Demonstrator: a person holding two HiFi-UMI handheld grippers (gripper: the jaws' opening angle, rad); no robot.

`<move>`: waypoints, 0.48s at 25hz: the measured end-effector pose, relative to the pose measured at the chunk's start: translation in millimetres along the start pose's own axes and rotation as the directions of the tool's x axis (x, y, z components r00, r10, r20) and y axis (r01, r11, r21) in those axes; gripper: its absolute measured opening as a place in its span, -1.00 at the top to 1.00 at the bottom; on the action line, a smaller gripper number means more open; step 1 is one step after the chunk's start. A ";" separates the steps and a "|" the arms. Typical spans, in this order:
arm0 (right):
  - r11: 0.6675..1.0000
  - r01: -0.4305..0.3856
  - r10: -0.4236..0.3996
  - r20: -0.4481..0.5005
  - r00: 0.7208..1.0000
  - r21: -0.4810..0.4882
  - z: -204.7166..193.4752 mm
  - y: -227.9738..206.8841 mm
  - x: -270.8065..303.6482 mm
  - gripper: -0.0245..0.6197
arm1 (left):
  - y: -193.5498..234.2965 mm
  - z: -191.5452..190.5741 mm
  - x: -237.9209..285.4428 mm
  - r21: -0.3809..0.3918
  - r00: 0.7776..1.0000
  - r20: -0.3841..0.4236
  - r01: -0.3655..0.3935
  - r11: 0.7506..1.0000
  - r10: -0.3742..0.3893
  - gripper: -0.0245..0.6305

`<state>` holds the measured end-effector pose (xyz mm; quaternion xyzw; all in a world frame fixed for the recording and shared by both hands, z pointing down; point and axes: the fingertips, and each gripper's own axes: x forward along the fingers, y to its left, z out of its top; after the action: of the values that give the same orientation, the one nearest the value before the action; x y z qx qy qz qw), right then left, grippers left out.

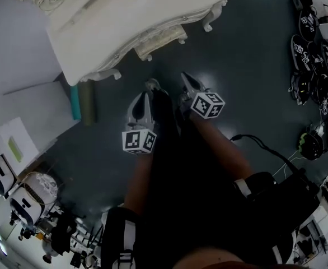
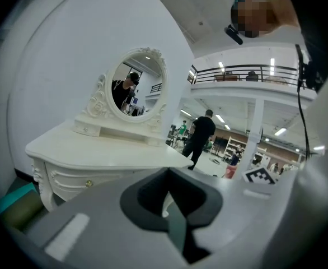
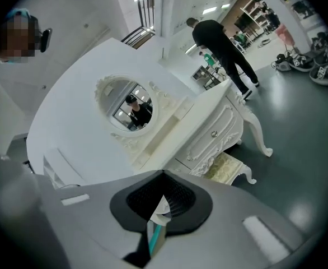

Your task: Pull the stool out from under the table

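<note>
At your far left a teal roll [image 1: 75, 102] and an olive roll [image 1: 88, 102] rest beside a white panel, close to the bench's [image 1: 97, 32] near corner, so that side is tight. The stool [image 1: 162, 40] sits tucked under the bench's front edge. From above only a strip of its cream seat shows; the right gripper view shows it between the bench's curved legs. Your left gripper [image 1: 151, 86] and right gripper [image 1: 186, 79] hang side by side over the dark floor [image 1: 248, 55], near the stool but apart from it, both aimed toward it. Each has its fingers [image 2: 177, 228] together with nothing between them, so you must spread them before any hold. Reach in with them closed and you will likely just nudge the seat deeper.

Other risks, as I judge them:
- **One-sided pull:** pulling with one gripper alone could swing the stool, so a leg catches a bench leg and shakes the mirror [image 2: 136, 83] on top.
- **High grip:** holding the seat rim high up could tip the stool rather than slide it.

The open room is straight back toward you and to your right, over bare floor. Farther right, black gear [image 1: 309, 49] lies on the floor, well apart. A cable [image 1: 270, 150] trails near your right side, so mind your step backward.
</note>
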<state>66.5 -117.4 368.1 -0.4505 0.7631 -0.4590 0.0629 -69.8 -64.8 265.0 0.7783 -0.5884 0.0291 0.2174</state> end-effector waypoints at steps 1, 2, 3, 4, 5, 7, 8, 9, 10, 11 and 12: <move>1.000 0.002 -0.002 0.005 1.000 0.013 -3.0 -4.3 7.3 0.93 | 4.2 -3.6 4.1 -0.009 1.000 -0.006 0.002 1.000 -0.002 0.91; 1.000 0.002 -0.002 0.009 1.000 0.023 -5.7 -7.6 15.3 0.93 | 8.1 -6.2 8.5 -0.018 1.000 -0.012 0.003 1.000 -0.004 0.91; 1.000 0.001 -0.001 0.012 1.000 0.031 -7.7 -10.5 23.6 0.93 | 11.6 -8.3 13.4 -0.024 1.000 -0.015 0.005 1.000 -0.006 0.91; 0.999 -0.001 0.001 0.015 1.000 0.037 -9.5 -13.4 32.3 0.93 | 14.7 -10.3 18.8 -0.027 1.000 -0.016 0.008 1.000 -0.009 0.91; 0.999 -0.004 0.003 0.017 1.000 0.042 -11.4 -16.7 41.1 0.93 | 17.8 -12.5 24.3 -0.028 1.000 -0.014 0.012 1.000 -0.012 0.91; 0.999 -0.014 0.012 0.021 1.000 0.051 -16.7 -23.7 58.3 0.93 | 24.5 -17.5 34.3 -0.039 1.000 -0.006 0.017 0.999 -0.017 0.91; 0.998 -0.020 0.019 0.023 1.000 0.056 -19.6 -27.2 66.6 0.93 | 28.2 -20.4 38.8 -0.048 1.000 -0.002 0.018 0.999 -0.018 0.91; 0.998 -0.028 0.026 0.026 0.999 0.063 -22.2 -30.9 75.0 0.93 | 32.1 -23.2 43.5 -0.055 1.000 0.001 0.019 0.998 -0.019 0.91; 0.997 -0.035 0.033 0.032 0.999 0.075 -24.4 -35.1 83.4 0.93 | 35.9 -26.0 48.5 -0.060 1.000 0.003 0.023 0.998 -0.023 0.91; 0.995 -0.041 0.038 0.040 0.999 0.092 -26.6 -40.0 91.5 0.93 | 39.4 -28.9 53.4 -0.061 1.000 0.004 0.028 0.998 -0.028 0.91; 0.993 -0.046 0.041 0.047 0.998 0.111 -29.2 -45.4 99.2 0.93 | 42.7 -32.1 58.0 -0.061 0.999 0.004 0.034 0.998 -0.033 0.91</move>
<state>22.0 -180.3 450.6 -0.4398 0.7442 -0.4894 0.1151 -84.9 -114.3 324.4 0.7811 -0.5761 0.0063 0.2405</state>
